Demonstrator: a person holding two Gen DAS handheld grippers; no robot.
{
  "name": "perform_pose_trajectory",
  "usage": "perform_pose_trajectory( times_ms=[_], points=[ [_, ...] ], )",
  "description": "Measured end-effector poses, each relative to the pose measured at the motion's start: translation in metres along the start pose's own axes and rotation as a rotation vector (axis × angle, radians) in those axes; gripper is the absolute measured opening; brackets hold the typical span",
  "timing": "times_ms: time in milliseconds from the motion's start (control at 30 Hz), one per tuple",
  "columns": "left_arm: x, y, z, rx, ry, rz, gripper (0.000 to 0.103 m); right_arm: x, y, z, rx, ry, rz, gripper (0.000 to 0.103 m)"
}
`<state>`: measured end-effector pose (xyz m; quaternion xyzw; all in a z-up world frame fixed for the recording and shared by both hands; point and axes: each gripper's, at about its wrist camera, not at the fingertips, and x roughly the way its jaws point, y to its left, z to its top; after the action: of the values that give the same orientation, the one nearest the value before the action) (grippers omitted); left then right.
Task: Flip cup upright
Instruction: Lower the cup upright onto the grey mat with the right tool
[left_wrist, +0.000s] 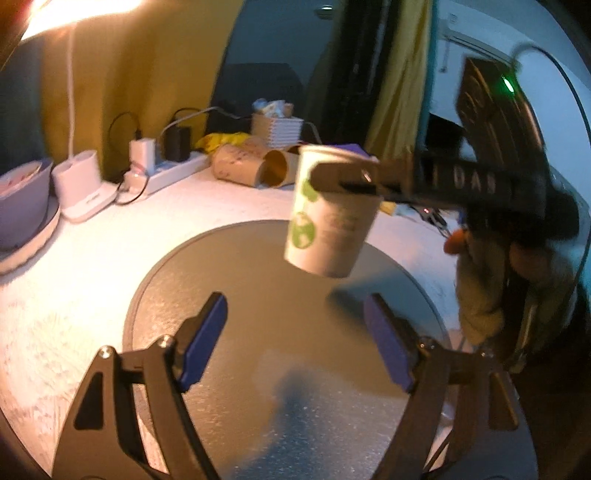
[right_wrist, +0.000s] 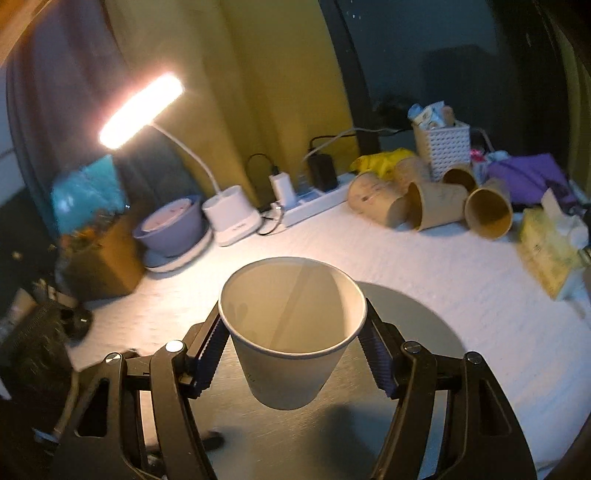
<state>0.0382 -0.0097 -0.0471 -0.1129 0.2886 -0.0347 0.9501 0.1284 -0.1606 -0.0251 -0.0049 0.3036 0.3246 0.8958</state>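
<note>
A white paper cup (right_wrist: 291, 332) with green print (left_wrist: 328, 218) is held mouth up, a little tilted, above the round grey disc (left_wrist: 229, 280). My right gripper (right_wrist: 293, 350) is shut on the cup just below its rim; it shows from the side in the left wrist view (left_wrist: 347, 181). The cup's base hangs clear of the disc and casts a shadow on it. My left gripper (left_wrist: 295, 332) is open and empty, low over the near side of the disc, with the cup ahead of it.
Several brown paper cups (right_wrist: 428, 203) lie on their sides at the back of the white table. A power strip (right_wrist: 314, 203), a lit desk lamp (right_wrist: 232, 218), a purple bowl (right_wrist: 170, 225), a white basket (right_wrist: 441, 146) and a tissue box (right_wrist: 546, 247) line the back and right.
</note>
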Motion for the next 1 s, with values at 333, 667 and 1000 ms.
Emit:
perform_pose_trajectory(
  times_ms=[333,667,1000],
  points=[
    [-0.009,0.069,0.006,-0.302,-0.029,0.113,0.078,0.031,0.018,-0.002,-0.129,0.006,-0.073,0.071],
    [-0.008,0.083,0.004,-0.331,-0.032,0.162,0.078,0.06,0.036,-0.008,-0.208,0.051,-0.123,0.071],
    [-0.01,0.076,0.005,-0.299,-0.052,0.19,0.078,0.051,0.039,-0.017,-0.224,0.054,-0.148,0.071]
  ],
)
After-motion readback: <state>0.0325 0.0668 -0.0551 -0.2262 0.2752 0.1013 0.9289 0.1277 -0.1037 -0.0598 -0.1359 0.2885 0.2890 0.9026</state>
